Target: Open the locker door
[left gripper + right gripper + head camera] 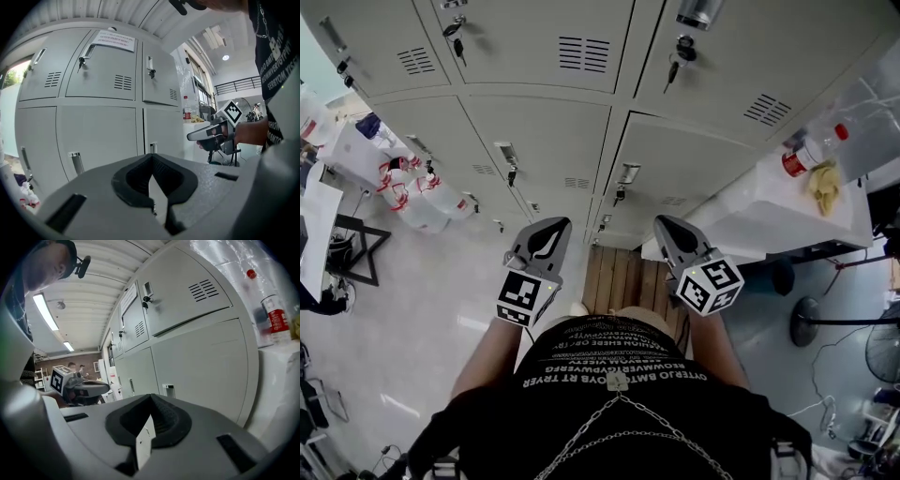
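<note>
On upper locker, paper notice, gripper views only

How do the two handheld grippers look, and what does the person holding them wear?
Both the left gripper and the right gripper have smooth grey plastic bodies tapering to a point, with black ribbed lining inside the jaws. Each carries a white cube with black square markers. The person wears a black shirt with white lettering and a silver metal chain.

Probably workshop or lab hall: grey metal lockers, floor fan, corrugated ceiling, strip light.
</note>
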